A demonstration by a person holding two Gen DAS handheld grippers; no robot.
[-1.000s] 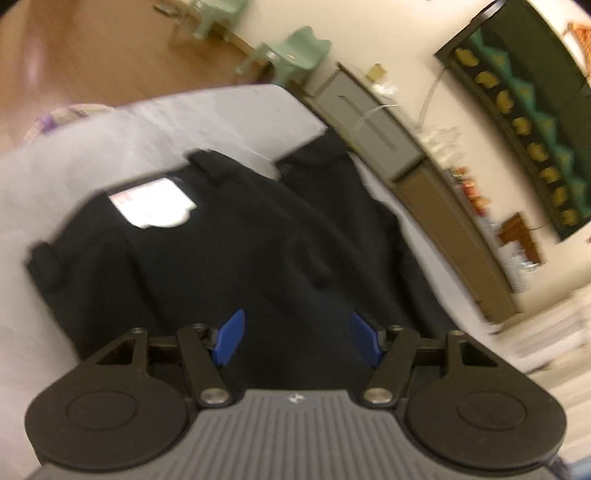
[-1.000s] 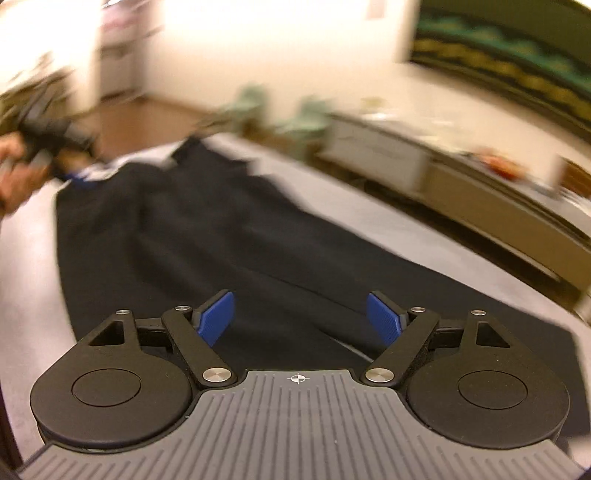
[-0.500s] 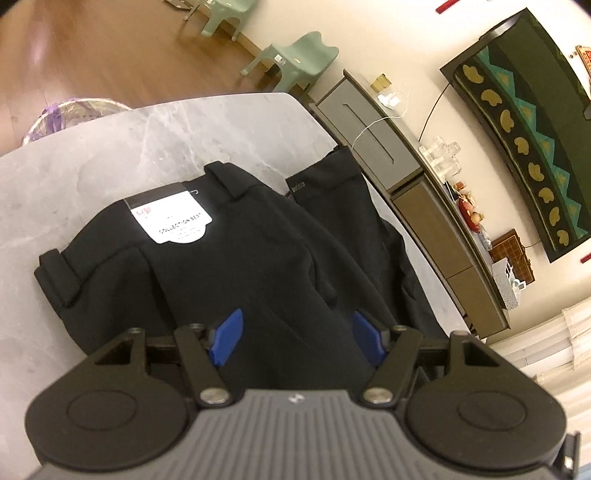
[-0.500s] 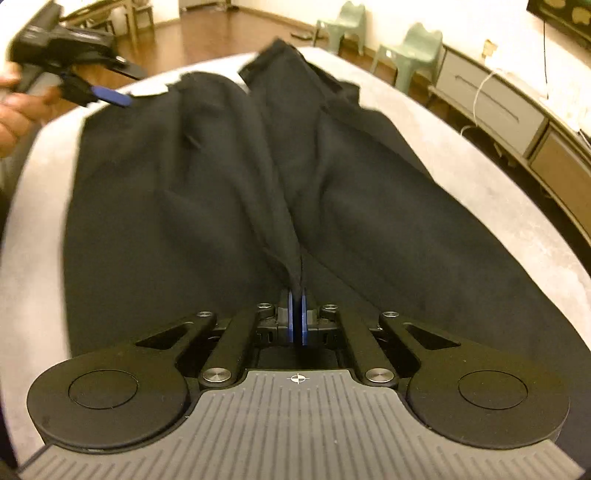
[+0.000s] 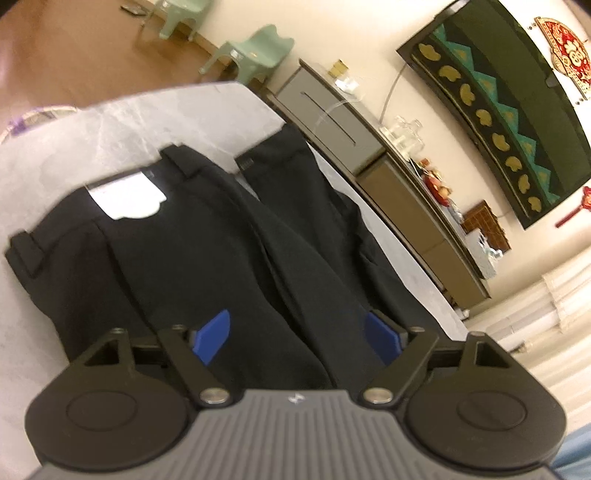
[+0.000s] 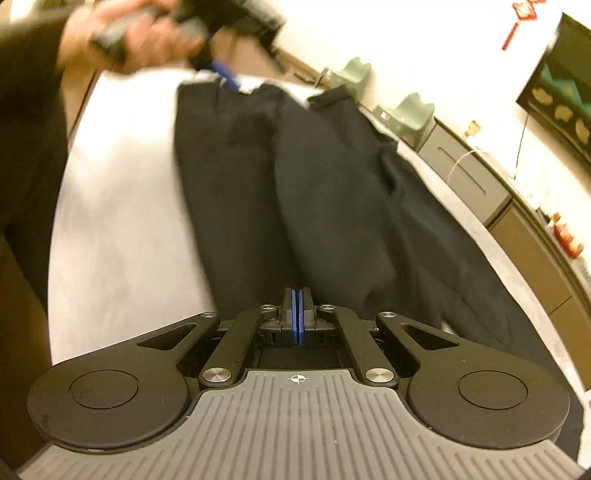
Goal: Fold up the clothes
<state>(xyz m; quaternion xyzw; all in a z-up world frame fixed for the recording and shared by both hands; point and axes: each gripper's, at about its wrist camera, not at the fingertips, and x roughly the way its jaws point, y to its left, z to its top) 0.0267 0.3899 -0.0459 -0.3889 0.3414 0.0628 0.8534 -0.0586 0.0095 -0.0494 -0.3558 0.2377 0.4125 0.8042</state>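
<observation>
Black trousers lie spread on a grey marble table, waistband and a white tag at the far end in the left wrist view. My left gripper hovers open just above the seat of the trousers, nothing between its blue pads. In the right wrist view the trousers run away lengthwise, and my right gripper is shut on a ridge of their fabric near the leg end. A hand holds the left gripper over the waistband at the top of that view.
Two pale green chairs stand beyond the table's far end. A long low cabinet with small items on top runs along the wall to the right. The table edge curves close beside the right trouser leg. A dark sleeve is at left.
My right gripper went from open to shut on a fold of the trousers and has drawn it up into a ridge. The left gripper stayed open over the waistband end, shifting slightly.
</observation>
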